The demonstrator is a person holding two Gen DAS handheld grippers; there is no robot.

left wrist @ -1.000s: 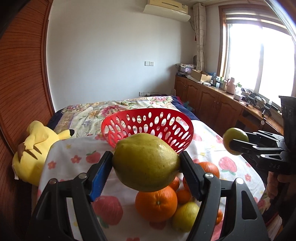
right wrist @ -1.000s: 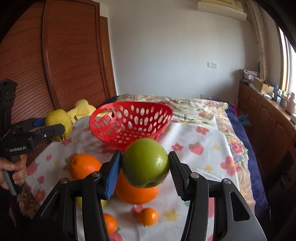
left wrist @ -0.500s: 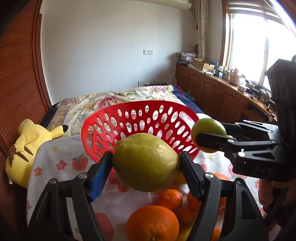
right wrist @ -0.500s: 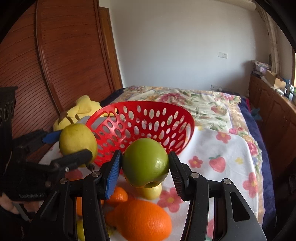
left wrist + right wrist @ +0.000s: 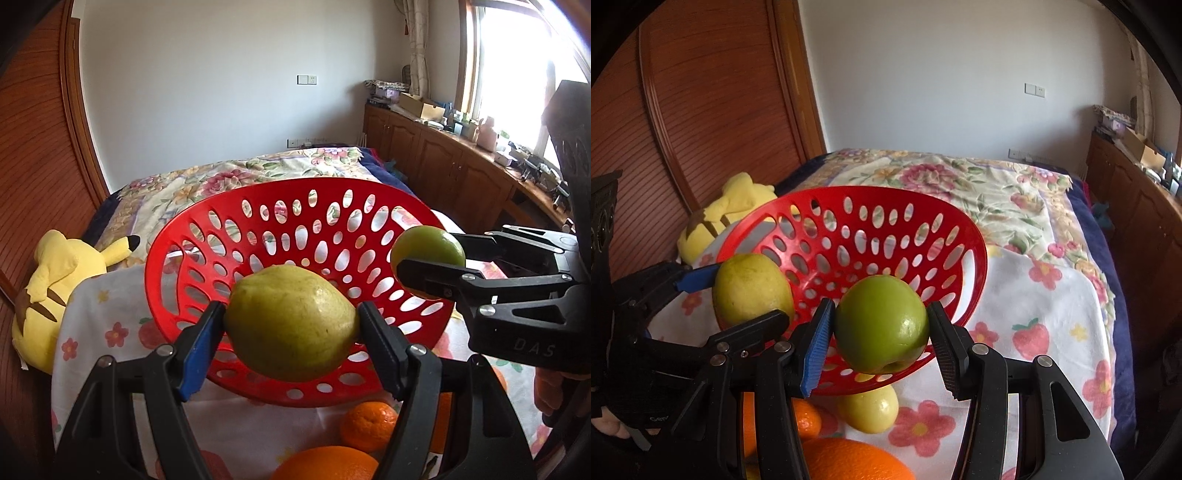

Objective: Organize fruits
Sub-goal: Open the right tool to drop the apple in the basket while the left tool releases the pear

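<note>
My left gripper [image 5: 291, 328] is shut on a large yellow-green pear [image 5: 291, 323] and holds it over the near rim of the red perforated basket [image 5: 295, 221]. My right gripper [image 5: 881, 330] is shut on a green apple [image 5: 882, 328] at the basket's [image 5: 871, 229] front rim. The apple [image 5: 428, 258] and right gripper show at the right in the left wrist view. The pear [image 5: 751, 288] shows at the left in the right wrist view. Both fruits hang above the basket's edge.
Oranges [image 5: 367, 426] and a yellow fruit [image 5: 868, 410] lie on the flowered cloth [image 5: 1034, 295] in front of the basket. A yellow plush toy [image 5: 55, 273] lies at the left. Wooden cabinets [image 5: 461, 166] run along the right; a wooden wardrobe [image 5: 701, 110] stands left.
Both grippers have moved forward with their fruits, from above the loose oranges to the basket's near rim. The basket looks much larger and closer. Both grips are unchanged.
</note>
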